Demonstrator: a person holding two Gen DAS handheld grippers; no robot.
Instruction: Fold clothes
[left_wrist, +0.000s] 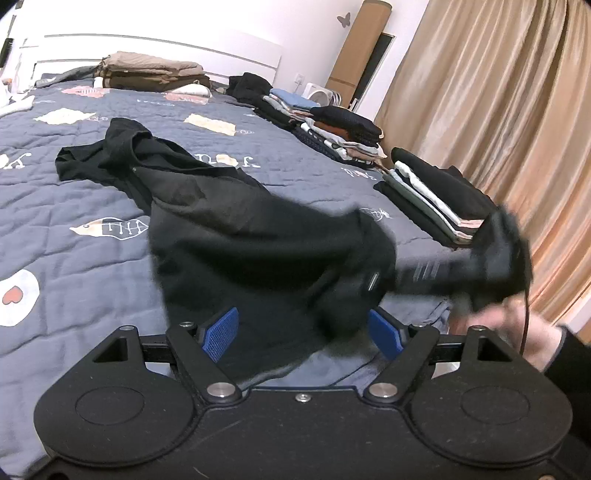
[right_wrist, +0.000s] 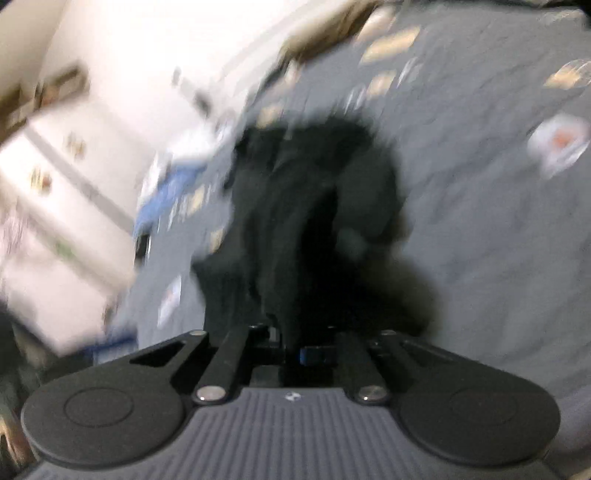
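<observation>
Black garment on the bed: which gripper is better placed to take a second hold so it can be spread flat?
Probably left. The left gripper stands open with the black garment lying between its blue fingers. The right gripper is already shut on that fabric.

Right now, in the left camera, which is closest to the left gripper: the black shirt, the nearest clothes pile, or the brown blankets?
1. black shirt, between the left gripper's fingers
2. nearest clothes pile, right side
3. brown blankets, far end by the headboard
</observation>
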